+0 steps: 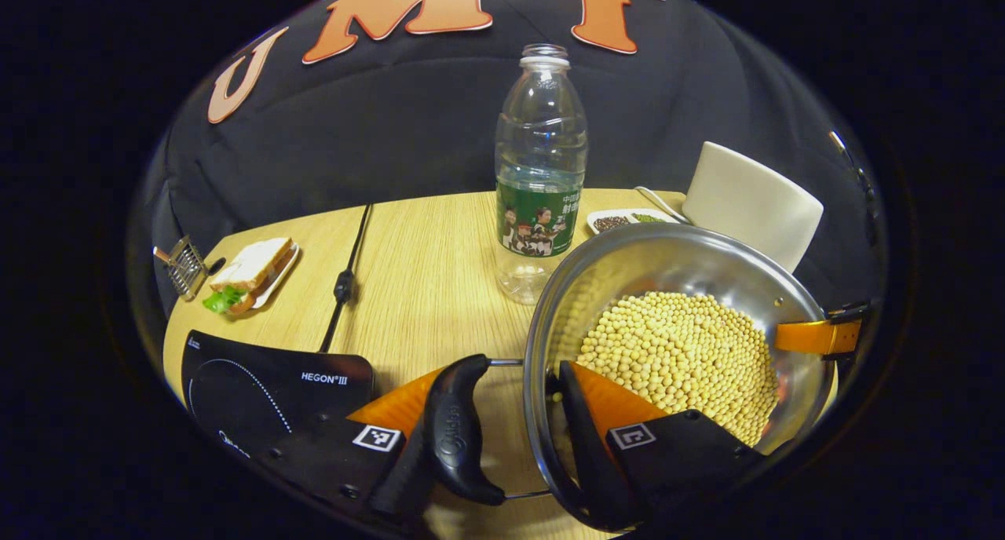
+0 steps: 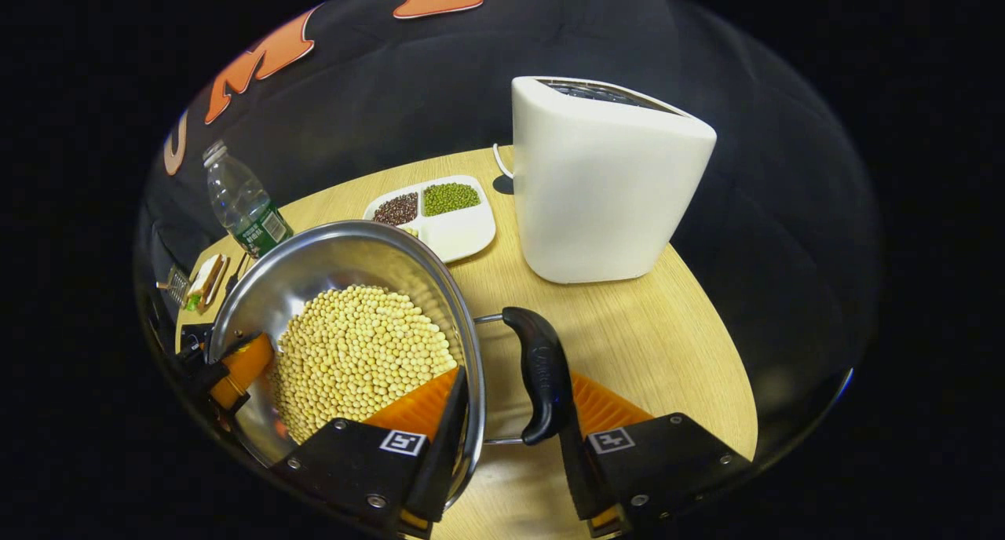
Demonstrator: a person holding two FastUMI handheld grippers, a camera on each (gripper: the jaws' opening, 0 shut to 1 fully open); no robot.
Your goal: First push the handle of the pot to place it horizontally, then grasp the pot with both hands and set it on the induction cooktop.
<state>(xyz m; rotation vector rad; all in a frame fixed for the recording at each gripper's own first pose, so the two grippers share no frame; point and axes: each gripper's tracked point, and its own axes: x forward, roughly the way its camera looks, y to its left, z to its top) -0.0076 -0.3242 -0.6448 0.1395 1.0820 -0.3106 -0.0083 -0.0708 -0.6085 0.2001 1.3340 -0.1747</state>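
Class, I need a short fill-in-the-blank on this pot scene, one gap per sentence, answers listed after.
1. The pot is filled with pale yellow ____.
2. Each claw straddles a black ____ of the pot.
3. Beside the divided tray stands a white ____.
4. The clear bottle has no ____ on its neck.

Missing words: beans; handle; toaster; cap

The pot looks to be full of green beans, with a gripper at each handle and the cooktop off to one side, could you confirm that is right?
Not quite: the pot holds pale yellow beans, not green ones, as the left gripper view shows. The rest stands: the left gripper and right gripper are each at a handle, and the cooktop lies off to one side.
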